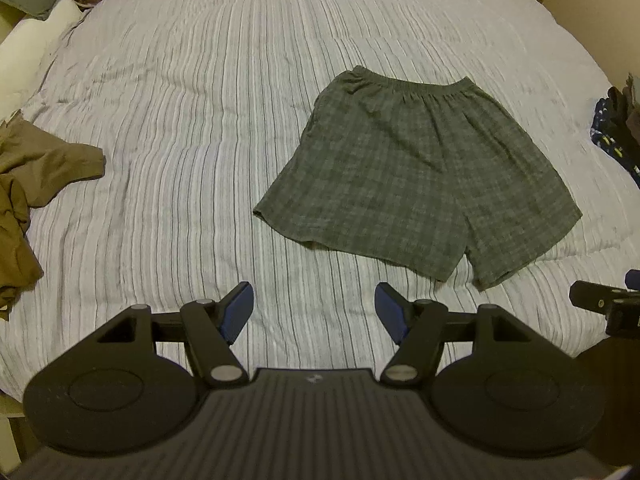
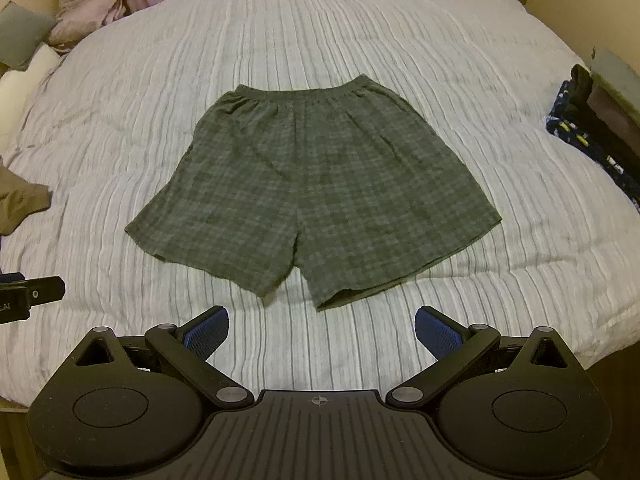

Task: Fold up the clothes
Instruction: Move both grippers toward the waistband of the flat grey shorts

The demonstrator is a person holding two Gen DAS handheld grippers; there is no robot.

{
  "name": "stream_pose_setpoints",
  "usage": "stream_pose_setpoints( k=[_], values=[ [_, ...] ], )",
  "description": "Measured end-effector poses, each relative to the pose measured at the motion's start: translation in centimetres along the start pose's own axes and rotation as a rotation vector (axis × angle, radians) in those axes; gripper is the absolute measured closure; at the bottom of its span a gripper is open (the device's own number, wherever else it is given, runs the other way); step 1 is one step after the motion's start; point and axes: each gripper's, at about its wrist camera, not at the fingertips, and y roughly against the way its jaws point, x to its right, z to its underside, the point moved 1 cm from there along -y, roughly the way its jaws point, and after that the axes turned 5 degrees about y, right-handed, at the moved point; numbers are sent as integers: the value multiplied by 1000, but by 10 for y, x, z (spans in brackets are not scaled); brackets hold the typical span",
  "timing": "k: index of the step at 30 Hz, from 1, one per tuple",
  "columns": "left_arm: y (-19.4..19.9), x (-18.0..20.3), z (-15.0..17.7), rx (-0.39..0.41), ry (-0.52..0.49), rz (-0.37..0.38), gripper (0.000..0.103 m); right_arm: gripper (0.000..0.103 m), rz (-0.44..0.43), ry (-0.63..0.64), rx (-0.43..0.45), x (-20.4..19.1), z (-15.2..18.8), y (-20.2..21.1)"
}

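Writing is scarce: the only readable marks are pale letters, roughly "LAI", on the black body of the left gripper (image 2: 24, 300) where it pokes in at the left edge of the right wrist view; the rest of the word is cut off. No brand or label shows on the clothing.

The grey plaid shorts (image 2: 316, 192) lie flat and unfolded on the striped bedspread (image 2: 120, 120), waistband away from the cameras, both leg hems toward them. The right gripper (image 2: 322, 330) hovers just short of the hems with its blue-padded fingers (image 2: 206, 334) released and spread wide, touching nothing. In the left wrist view the left gripper's fingers (image 1: 238, 312) are likewise released and apart, over bare bedspread to the left of the shorts.

A crumpled brown garment (image 1: 36, 172) lies at the left bed edge, a stack of dark clothes (image 2: 588, 136) at the right edge, and pillows (image 2: 24, 40) with pink bedding (image 2: 88, 8) at the far left corner.
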Motion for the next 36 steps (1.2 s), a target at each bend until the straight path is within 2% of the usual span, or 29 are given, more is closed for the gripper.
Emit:
stream_pose_setpoints(
  k=[9,18,20,24,28,36],
  values=[
    [-14,41,-28,-11,-3,-15,39,1,-24,-32,34,47,-24,-6],
    [-44,92,-47,-37,-11,-21,39,1,-49,-45,10,107,-47,-31],
    [-54,100,-48,-49,-5,-25,39,1,-61,-47,-11,119,-48,-41],
    [-75,115,-46,-87,14,-32,39,2,-72,-34,-114,143,-49,-71],
    [-91,128,-47,-116,16,-20,39,2,-67,-48,-155,165,-47,-95],
    [-127,123,-59,-107,32,-20,39,2,-118,-138,-98,209,-52,-130]
  ],
)
